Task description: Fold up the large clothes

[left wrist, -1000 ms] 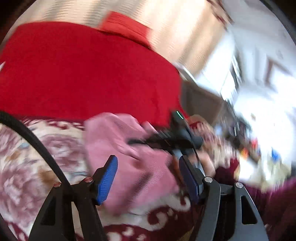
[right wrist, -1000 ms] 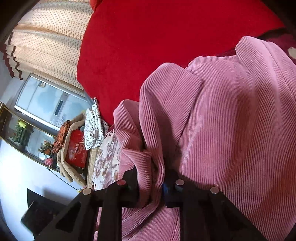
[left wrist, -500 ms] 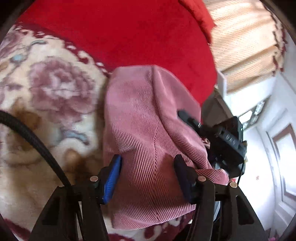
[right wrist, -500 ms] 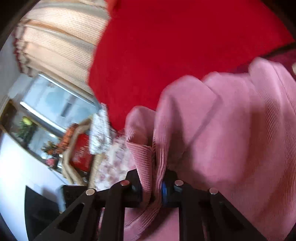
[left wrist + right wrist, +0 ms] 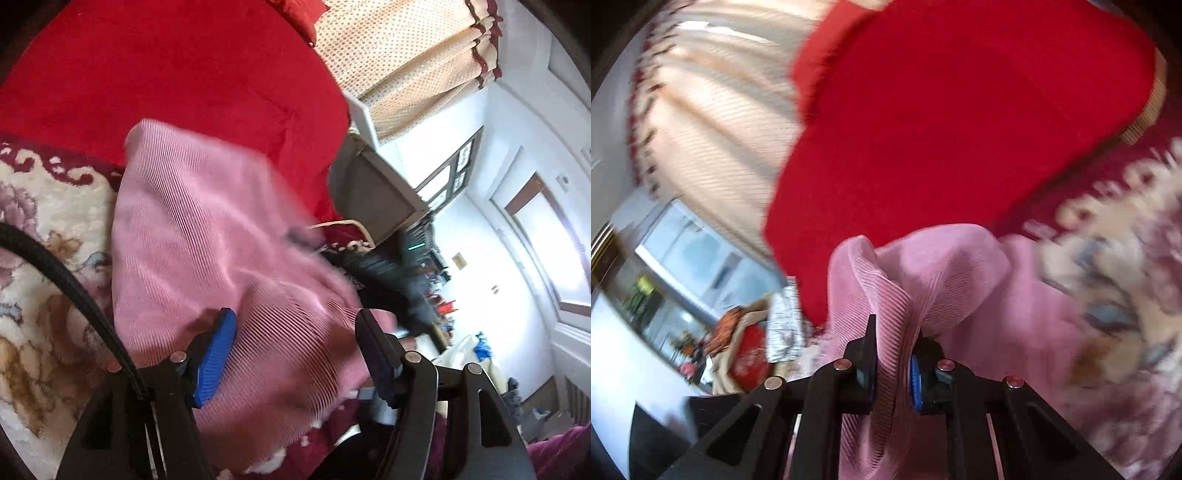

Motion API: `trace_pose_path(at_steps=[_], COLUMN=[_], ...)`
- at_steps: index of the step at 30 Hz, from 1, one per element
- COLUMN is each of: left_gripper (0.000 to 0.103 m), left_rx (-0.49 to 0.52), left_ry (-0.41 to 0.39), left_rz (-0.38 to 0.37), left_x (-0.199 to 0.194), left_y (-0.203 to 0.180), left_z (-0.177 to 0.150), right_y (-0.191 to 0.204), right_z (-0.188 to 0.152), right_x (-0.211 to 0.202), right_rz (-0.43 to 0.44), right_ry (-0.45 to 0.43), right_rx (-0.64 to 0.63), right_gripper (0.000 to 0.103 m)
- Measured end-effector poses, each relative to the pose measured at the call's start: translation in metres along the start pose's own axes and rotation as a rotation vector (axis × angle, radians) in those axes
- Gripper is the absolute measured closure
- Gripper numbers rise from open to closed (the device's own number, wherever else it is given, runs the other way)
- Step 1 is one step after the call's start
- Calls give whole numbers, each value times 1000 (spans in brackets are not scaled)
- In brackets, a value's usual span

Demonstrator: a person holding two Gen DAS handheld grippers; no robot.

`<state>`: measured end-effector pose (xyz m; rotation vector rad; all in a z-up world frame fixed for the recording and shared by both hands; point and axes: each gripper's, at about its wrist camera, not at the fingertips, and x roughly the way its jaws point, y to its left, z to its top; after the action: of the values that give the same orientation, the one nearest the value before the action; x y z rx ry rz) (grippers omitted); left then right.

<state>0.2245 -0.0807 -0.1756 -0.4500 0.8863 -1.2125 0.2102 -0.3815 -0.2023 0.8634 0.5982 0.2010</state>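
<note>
- The pink corduroy garment [image 5: 207, 240] lies on the floral blanket [image 5: 44, 258] below the red bedcover [image 5: 166, 74]. A second ago it was a rumpled heap in the left wrist view; now it shows as a broader, flatter panel, so a fold looks underway rather than finished.
- The right gripper [image 5: 892, 354] is clamped tight on a bunched ridge of the garment [image 5: 923, 288], cloth pinched between its pads. Earlier the fabric filled this view; now far more bedcover [image 5: 942, 110] and blanket [image 5: 1126, 277] show beside it, which suggests the held edge is being carried across.
- The left gripper [image 5: 295, 343] stands about half open, jaws widening, with cloth lying between them; neither pad visibly presses on it. Half a second ago they framed the cloth more closely.
</note>
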Motion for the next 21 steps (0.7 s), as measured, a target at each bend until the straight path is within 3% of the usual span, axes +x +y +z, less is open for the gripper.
trace_pose_path(at_steps=[2,4,8,10,13,15,18,21], left_gripper=[35,31,31,31,31,31,30,23], left_rx=[4,18,-57,26,178,224,397,380], left_ry=[-37,-96,-38,29,59,86,88,96], left_rz=[-20,67,176,298,414,479,602,605], left_x=[-18,-32,-16,7,33,52,78,81], left_y=[1,7,31,22,-4,-12,-35,-29], left_z=[7,9,8,1,-9,-23,-39,-36], right_y=[-17,-28,-22,-14,-8,-5,-23,-47], right_z=[-2,-4,0,-1,-3,-2,-4,-5], right_x=[14,26,20,16,-3,-7,-5,0], right_rz=[-64,-105,-118,-123,-162,-197,-277,-285], right_ry=[55,90,67,46,-7,-26,8,64], right_rx=[8,12,-21,-33,-75,-86,-45,9], right_gripper=[89,89,89,89,89,89,89,89])
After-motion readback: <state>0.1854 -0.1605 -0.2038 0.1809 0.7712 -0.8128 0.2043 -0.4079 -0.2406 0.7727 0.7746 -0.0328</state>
